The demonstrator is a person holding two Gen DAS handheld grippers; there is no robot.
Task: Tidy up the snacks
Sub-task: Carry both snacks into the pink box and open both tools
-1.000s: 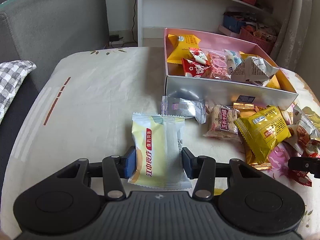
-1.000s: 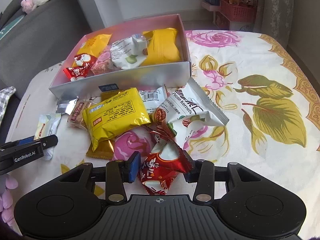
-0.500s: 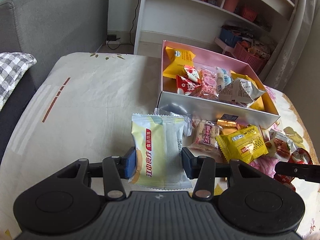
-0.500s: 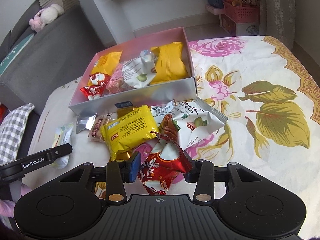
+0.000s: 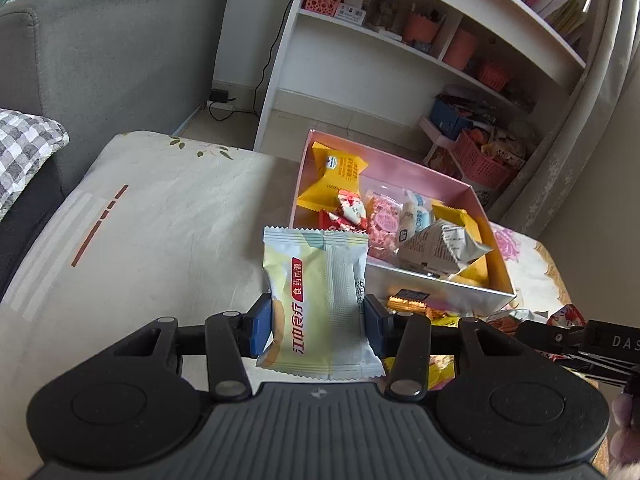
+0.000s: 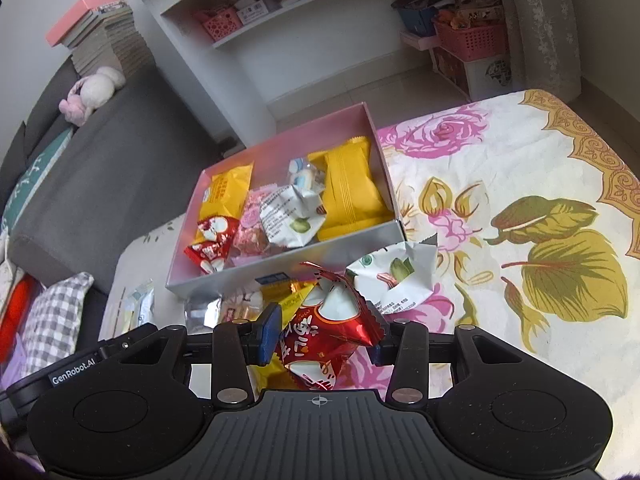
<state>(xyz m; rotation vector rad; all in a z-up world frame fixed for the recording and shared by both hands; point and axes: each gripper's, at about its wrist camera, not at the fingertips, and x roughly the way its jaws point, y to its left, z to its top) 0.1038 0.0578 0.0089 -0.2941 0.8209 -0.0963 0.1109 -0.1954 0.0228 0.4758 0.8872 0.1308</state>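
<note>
While left tongs [image 5: 316,326] pinch a flat matte packet [image 5: 316,300], right tongs [image 6: 322,336] grip a crinkled red foil pouch [image 6: 328,340].

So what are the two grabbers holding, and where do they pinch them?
The left gripper pinches a pale yellow packet by its two long sides, near the bottom end. The right gripper pinches a red packet across its middle.

the pink box [image 6: 384,168] stands open-topped, with bare floor only along its far wall; packets fill the rest. loose packets [image 6: 394,280] crowd the counter [image 5: 160,220] against its near wall. left of the box the counter lies bare up to the sofa [image 5: 112,60].
</note>
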